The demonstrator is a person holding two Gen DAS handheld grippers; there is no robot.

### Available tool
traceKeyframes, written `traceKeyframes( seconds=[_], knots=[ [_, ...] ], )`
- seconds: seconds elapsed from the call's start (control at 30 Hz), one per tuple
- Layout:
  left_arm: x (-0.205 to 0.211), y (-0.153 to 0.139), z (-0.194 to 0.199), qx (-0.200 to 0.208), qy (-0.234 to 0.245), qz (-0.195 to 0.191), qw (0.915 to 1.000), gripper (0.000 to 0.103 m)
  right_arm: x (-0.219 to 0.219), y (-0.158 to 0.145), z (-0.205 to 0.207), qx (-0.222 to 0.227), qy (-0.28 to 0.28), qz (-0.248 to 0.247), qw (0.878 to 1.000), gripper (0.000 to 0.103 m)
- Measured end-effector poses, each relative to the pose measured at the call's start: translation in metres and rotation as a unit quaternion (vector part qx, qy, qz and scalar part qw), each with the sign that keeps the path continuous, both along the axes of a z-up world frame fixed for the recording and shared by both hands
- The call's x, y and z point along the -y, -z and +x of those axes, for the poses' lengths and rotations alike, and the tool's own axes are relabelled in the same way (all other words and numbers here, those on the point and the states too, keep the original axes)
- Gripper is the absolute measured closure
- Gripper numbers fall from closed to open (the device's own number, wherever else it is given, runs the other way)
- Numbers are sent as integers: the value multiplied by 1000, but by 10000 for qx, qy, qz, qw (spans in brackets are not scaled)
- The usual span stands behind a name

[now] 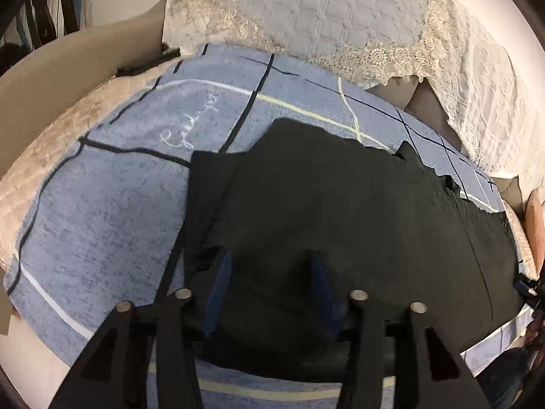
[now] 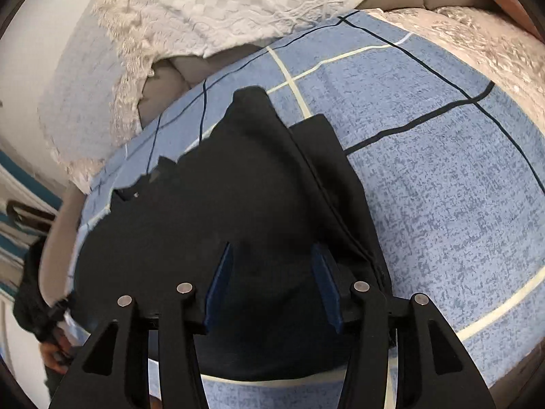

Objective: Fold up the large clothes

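Note:
A black garment (image 1: pixel 340 204) lies spread flat on a blue checked sheet (image 1: pixel 102 211), partly folded, with a doubled layer along its left edge. My left gripper (image 1: pixel 270 255) hovers over the garment's near left part, jaws wide open, blue pads (image 1: pixel 218 286) apart, nothing between them. In the right wrist view the same garment (image 2: pixel 221 197) lies on the sheet (image 2: pixel 442 187). My right gripper (image 2: pixel 272 248) is over its near right part, jaws open and empty, just left of the folded edge.
A white quilted lace-trimmed cover (image 1: pixel 323 10) lies over the sofa back beyond the sheet, also in the right wrist view (image 2: pixel 211 3). A beige fuzzy cushion edge (image 1: pixel 51 156) borders the sheet. The other gripper shows at the right edge (image 1: pixel 526 289).

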State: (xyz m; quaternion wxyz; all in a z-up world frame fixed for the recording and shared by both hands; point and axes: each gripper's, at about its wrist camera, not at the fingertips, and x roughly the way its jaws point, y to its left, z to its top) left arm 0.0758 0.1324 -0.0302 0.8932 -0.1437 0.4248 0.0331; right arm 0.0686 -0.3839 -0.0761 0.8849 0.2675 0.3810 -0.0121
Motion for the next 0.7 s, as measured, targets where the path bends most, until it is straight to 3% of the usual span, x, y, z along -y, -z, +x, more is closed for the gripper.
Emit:
traceKeyframes(
  seconds=[0.13, 0.23, 0.4, 0.53, 0.63, 0.67, 0.7],
  knots=[
    [-3, -25, 3, 317, 30, -115, 9994, 49, -9, -28, 3, 383, -120, -356, 9986, 49],
    [-1, -33, 30, 400, 116, -37, 9991, 33, -6, -37, 31, 401, -165, -681, 9967, 47],
    [-11, -13, 109, -246, 111, -495, 9984, 33, 12, -34, 94, 68, -106, -801, 9967, 47],
    [-9, 14, 151, -862, 186, -753, 9933, 32, 16, -28, 133, -227, -471, -744, 9959, 47],
    [-2, 17, 155, -772, 243, -550, 9952, 33, 13, -14, 151, -628, -707, -750, 9927, 47],
    [2, 16, 154, -765, 266, -473, 9956, 38, 12, -10, 153, -713, -716, -740, 9921, 55],
    [5, 15, 153, -712, 335, -452, 9959, 58, 11, -8, 153, -689, -733, -750, 9921, 82]
  ],
)
